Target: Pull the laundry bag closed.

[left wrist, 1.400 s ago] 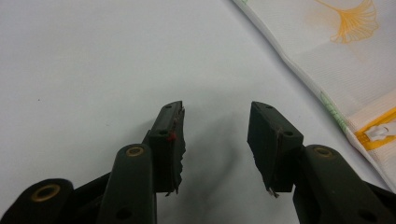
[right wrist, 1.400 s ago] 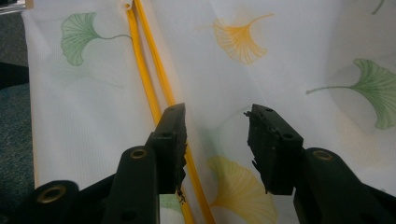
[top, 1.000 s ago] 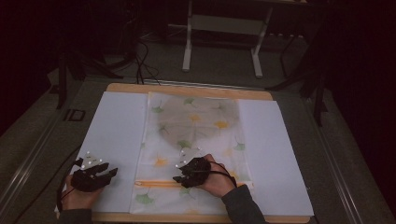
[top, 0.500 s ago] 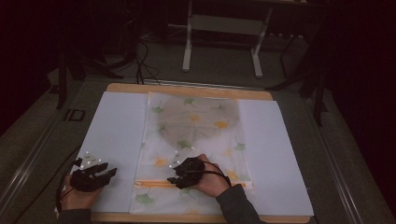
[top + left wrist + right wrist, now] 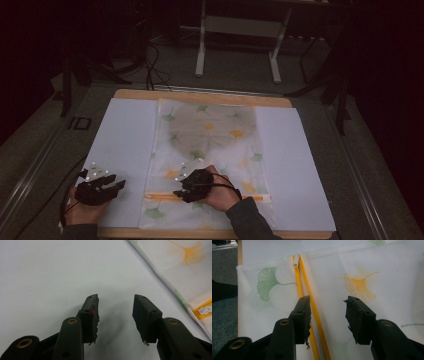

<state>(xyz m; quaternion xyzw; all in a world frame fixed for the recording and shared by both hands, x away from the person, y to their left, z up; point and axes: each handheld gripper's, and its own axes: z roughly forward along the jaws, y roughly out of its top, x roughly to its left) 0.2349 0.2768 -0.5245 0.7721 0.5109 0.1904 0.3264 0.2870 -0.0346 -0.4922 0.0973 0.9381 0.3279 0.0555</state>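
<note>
White sheet — zipper between right claw

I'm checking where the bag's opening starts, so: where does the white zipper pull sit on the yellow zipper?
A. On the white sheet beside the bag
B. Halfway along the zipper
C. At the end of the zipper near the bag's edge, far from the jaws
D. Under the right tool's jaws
C: in the right gripper view the zipper pull sits at the far end of the yellow zipper, by the bag's edge, well beyond the open right tool.
</note>
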